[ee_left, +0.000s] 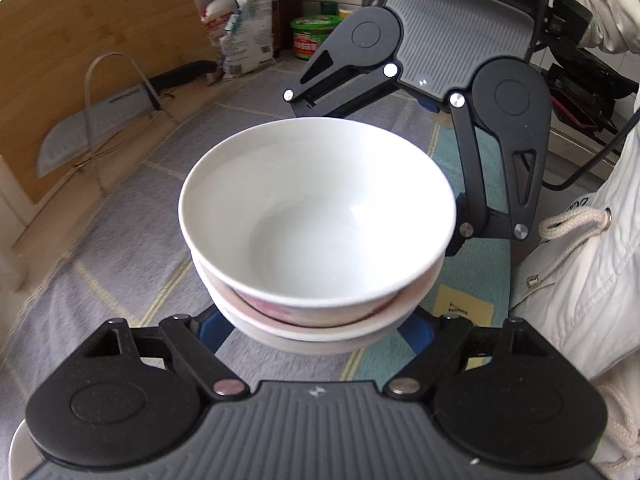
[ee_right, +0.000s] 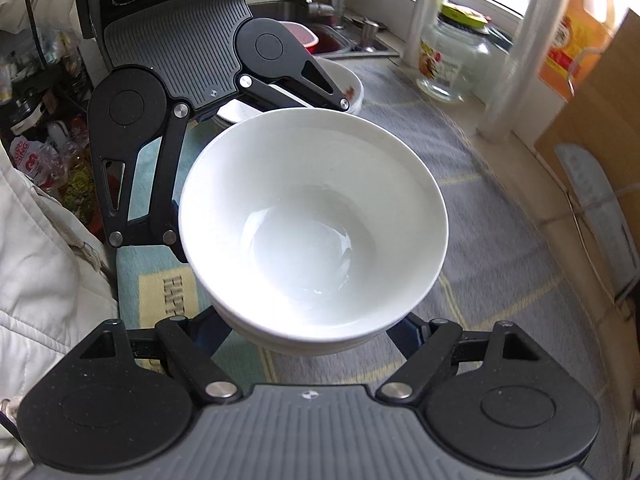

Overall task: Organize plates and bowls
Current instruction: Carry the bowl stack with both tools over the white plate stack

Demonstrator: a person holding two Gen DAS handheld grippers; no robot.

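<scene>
A stack of white bowls (ee_left: 316,216) fills the middle of both views; its top bowl (ee_right: 312,224) is empty and glossy, and a pink-tinted bowl sits under it. My left gripper (ee_left: 318,330) is shut on the base of the stack, blue pads (ee_left: 216,332) pressing either side. My right gripper (ee_right: 310,332) is shut on the same stack from the other side, its black fingers (ee_left: 472,184) showing behind the bowls in the left wrist view. The stack hangs a little above the patterned mat (ee_left: 120,240).
A wooden board (ee_left: 80,60), a cleaver in a wire rack (ee_left: 92,128), bags and a green tub (ee_left: 312,36) stand behind. Another white bowl (ee_right: 352,84), a sink (ee_right: 344,40), a glass jar (ee_right: 452,60), an orange jug (ee_right: 576,32) and a cardboard box (ee_right: 600,140) ring the counter. A white jacket (ee_left: 580,280) is close.
</scene>
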